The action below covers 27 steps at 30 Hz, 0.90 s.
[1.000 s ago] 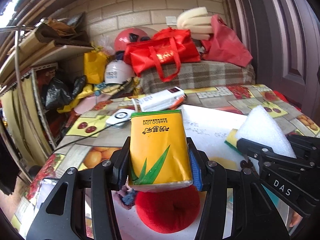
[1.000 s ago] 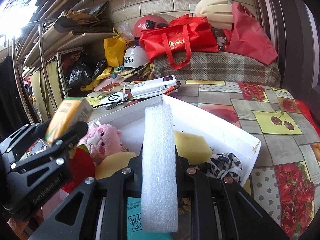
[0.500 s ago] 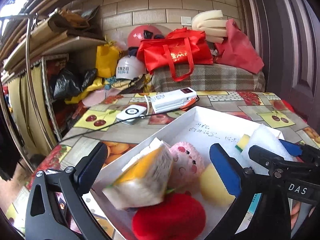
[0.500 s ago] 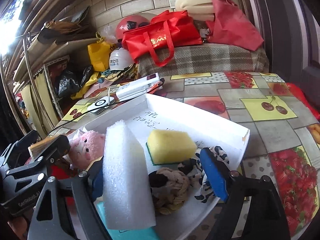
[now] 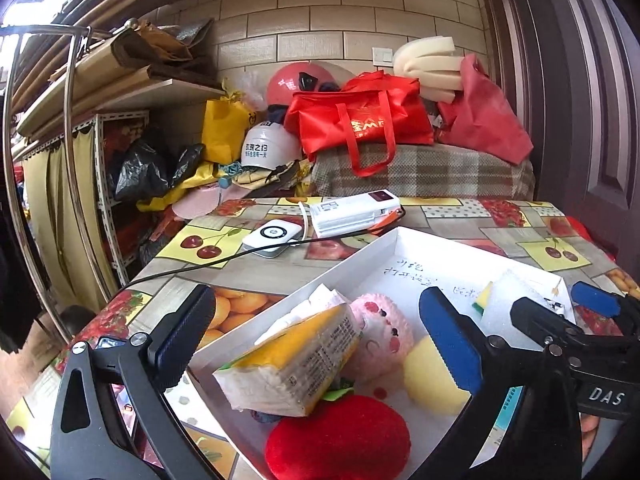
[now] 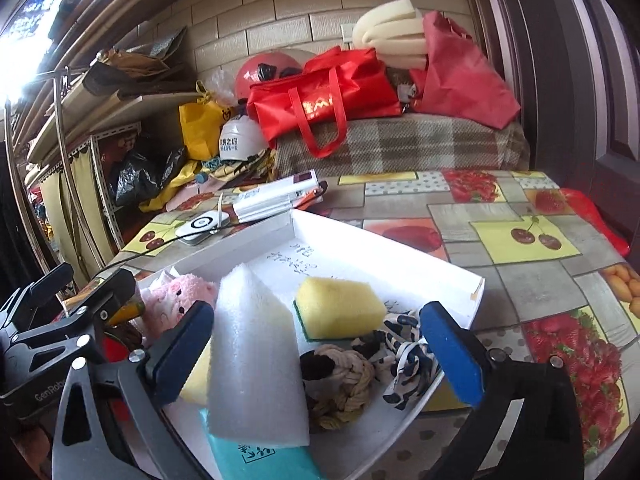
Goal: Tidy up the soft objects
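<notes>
I had just let go with both: my left hand-held gripper (image 5: 320, 344) stood wide apart over the tissue pack (image 5: 292, 364), my right hand-held gripper (image 6: 320, 348) was still spreading around the white foam block (image 6: 256, 360), both now resting in the white box (image 6: 360, 248).

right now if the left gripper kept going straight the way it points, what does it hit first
Most likely the yellow tissue pack, lying tilted in the white box between the open left gripper jaws; depth is unclear.
</notes>
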{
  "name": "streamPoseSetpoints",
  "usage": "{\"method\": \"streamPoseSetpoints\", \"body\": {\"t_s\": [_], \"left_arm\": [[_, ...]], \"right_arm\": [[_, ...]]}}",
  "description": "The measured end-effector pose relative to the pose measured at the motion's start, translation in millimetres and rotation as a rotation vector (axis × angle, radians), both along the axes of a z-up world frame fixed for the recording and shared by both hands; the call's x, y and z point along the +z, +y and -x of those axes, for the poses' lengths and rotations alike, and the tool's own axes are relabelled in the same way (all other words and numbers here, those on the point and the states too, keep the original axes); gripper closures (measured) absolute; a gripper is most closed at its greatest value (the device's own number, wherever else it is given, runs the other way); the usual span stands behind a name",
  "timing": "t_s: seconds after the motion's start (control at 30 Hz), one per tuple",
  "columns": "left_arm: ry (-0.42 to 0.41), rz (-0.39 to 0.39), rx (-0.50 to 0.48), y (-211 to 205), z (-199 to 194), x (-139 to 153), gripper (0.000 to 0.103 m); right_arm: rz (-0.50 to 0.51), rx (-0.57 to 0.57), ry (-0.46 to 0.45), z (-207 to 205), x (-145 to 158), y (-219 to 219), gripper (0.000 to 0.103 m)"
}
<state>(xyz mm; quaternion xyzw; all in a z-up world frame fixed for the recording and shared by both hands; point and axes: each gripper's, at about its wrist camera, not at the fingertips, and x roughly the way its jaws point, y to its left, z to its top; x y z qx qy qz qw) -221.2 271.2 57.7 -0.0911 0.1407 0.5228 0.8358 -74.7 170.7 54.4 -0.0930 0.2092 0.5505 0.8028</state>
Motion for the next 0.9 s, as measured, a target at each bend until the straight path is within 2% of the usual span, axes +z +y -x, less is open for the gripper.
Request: {"method": "streamPoseSetpoints", "body": {"t_s": [0.23, 0.5, 0.63, 0.9], "left_arm": [[-0.02, -0.027, 0.022, -4, 5, 1, 0.0], [-0.061, -0.028, 0.037, -7, 16, 1, 0.0], [-0.065, -0.031, 0.025, -14, 16, 1, 0.0], [-0.055, 0.003, 0.019, -28, 14, 0, 0.0]], "right_arm": [[-0.029, 0.008, -0.068, 11, 3, -2, 0.0], [-0.079, 0.01, -0.042, 8, 5, -9, 0.0], [-0.095, 0.009, -0.064, 13, 7, -18, 0.0], [-0.051, 0.01, -0.136, 25, 6, -36, 0.0]]}}
